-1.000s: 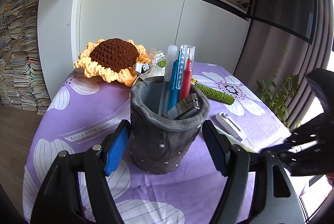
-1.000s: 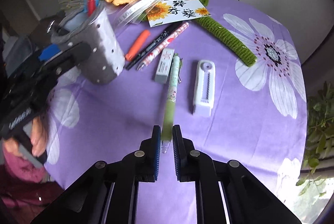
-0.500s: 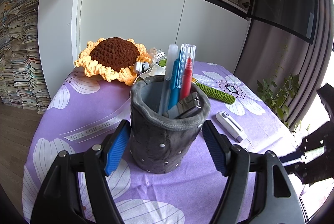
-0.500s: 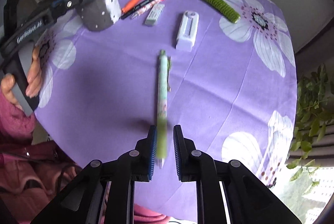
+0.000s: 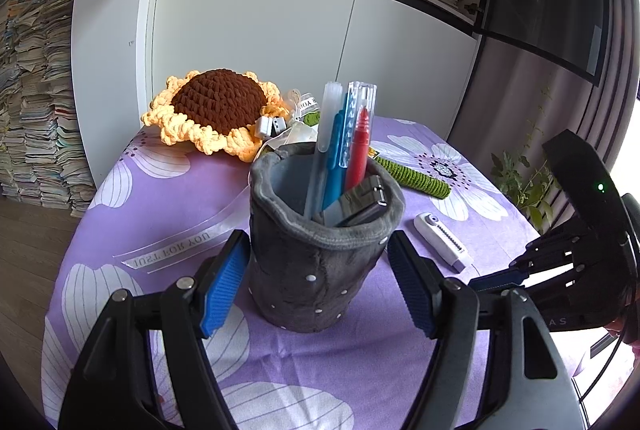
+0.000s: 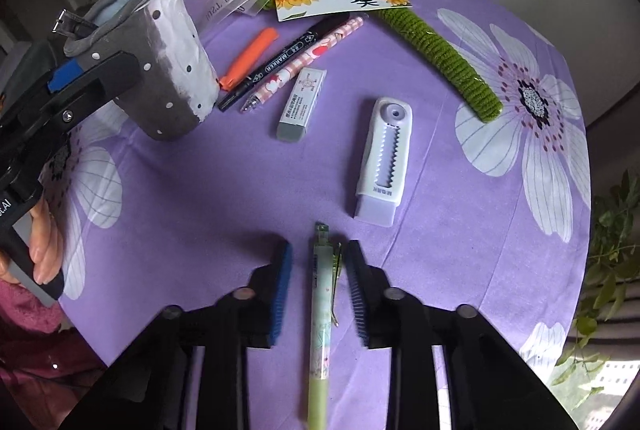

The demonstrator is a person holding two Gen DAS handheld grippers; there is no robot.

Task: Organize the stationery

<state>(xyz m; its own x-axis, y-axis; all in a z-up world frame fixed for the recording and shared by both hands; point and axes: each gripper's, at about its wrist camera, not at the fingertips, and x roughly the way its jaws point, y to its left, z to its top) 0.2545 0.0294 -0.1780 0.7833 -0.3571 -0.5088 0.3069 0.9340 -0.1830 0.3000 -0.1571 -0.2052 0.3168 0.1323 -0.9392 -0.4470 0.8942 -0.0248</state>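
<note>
Right wrist view: the right tongs (image 6: 319,246) point steeply down at the purple floral counter (image 6: 200,209), in the lower centre of the frame. A green pen (image 6: 322,310) lies lengthwise between the 2 jaws, its clip end just past the fingertips and its barrel running to the bottom edge. The jaws have just been closing, yet a clear gap shows on each side of the pen; neither pad presses on it.

At the left edge of the same frame, a hand (image 6: 44,250) is wrapped around the handle of the left tongs (image 6: 96,77). 1 black finger lies against the side of the grey pen holder (image 6: 160,57).

Left wrist view: the left tongs (image 5: 317,242) point forward and slightly down. The 2 blue pads bear on opposite sides of the pen holder (image 5: 316,278), which stands on the counter in the centre of the frame. The holder contains 1 red marker (image 5: 358,149), blue pens and a dark clip.

Items lying loose on the counter, upper half of the right wrist frame:
- 1 orange marker (image 6: 250,55), 1 black marker (image 6: 280,63) and 1 pink pen (image 6: 304,63), side by side just right of the holder.
- 1 eraser (image 6: 302,103), near the pink pen.
- 1 white correction tape (image 6: 384,153), right of the eraser.

A crochet sunflower (image 5: 218,109) rests at the far edge.
</note>
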